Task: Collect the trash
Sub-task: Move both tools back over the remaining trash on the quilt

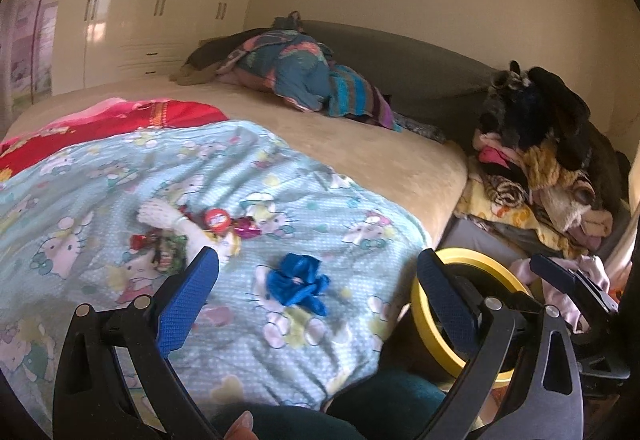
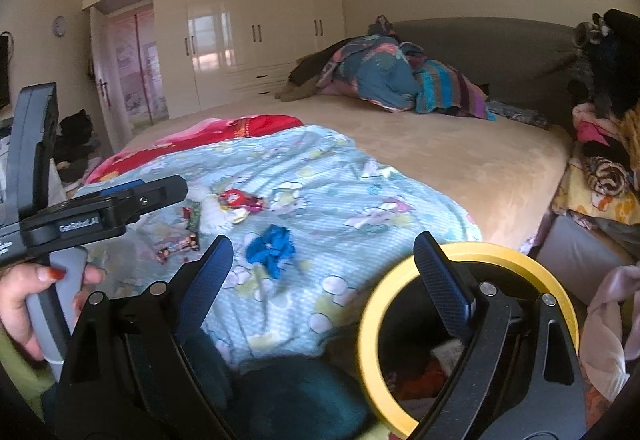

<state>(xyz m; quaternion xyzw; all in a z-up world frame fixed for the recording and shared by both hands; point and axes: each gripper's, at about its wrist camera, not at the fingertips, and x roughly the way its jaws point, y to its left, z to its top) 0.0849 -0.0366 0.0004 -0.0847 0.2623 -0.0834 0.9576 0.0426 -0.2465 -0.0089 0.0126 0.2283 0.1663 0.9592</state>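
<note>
1. Trash bin (image 2: 370, 320) with a yellow rim stood nearest, on the floor against the bed's corner, its mouth facing up; the right gripper (image 2: 322, 272) hung over it, jaws wide and empty.
2. Left gripper (image 1: 318, 276), also spread wide and holding nothing, hovered above the light-blue cartoon blanket (image 1: 280, 340).
3. Crumpled blue wrapper (image 1: 298, 282) lay just beyond its fingertips, its long axis running left to right.
4. Farther left, a candy wrapper pile (image 1: 192, 236) lay scattered beside a red round lid (image 1: 217, 219).
</note>
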